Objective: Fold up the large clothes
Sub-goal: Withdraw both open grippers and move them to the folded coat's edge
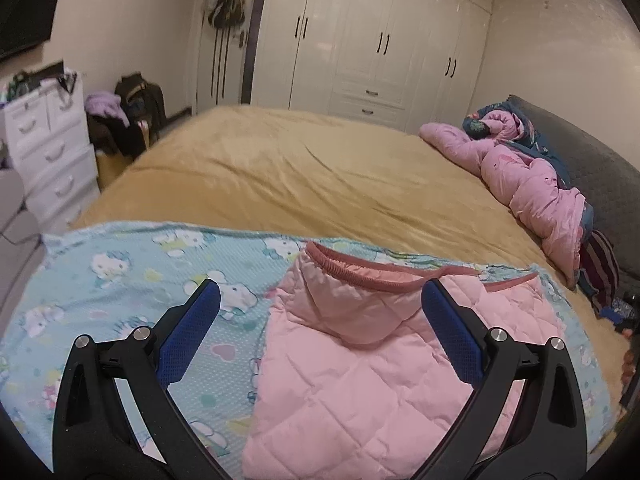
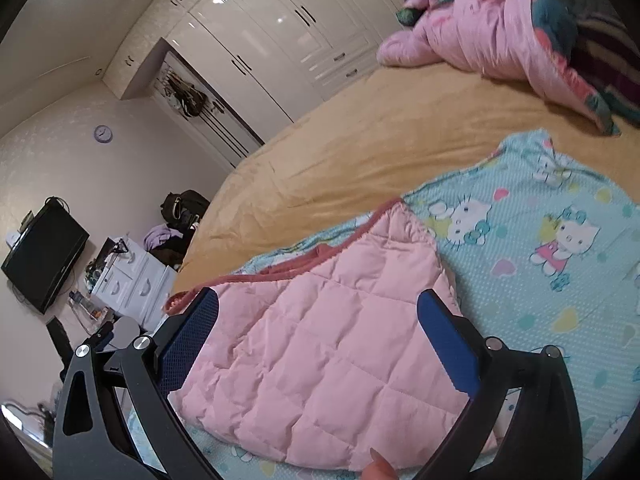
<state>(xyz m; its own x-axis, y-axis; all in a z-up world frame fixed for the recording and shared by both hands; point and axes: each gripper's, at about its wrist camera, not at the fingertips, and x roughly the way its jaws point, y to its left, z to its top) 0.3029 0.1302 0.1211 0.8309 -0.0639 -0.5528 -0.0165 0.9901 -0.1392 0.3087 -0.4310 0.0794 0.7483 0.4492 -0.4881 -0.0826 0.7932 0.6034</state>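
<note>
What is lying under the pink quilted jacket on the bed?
The pink quilted jacket lies on a light blue sheet with cat cartoons, spread over the tan bed cover. The sheet shows around the jacket; the part directly beneath it is hidden.

Left wrist cam sits low over the bed (image 1: 280,168), facing the wardrobe (image 1: 380,40) at frame top. Right wrist cam is rolled, wardrobe (image 2: 260,32) upper centre. Both share the pink quilted garment (image 1: 360,380) (image 2: 320,352), close, lower centre.
</note>
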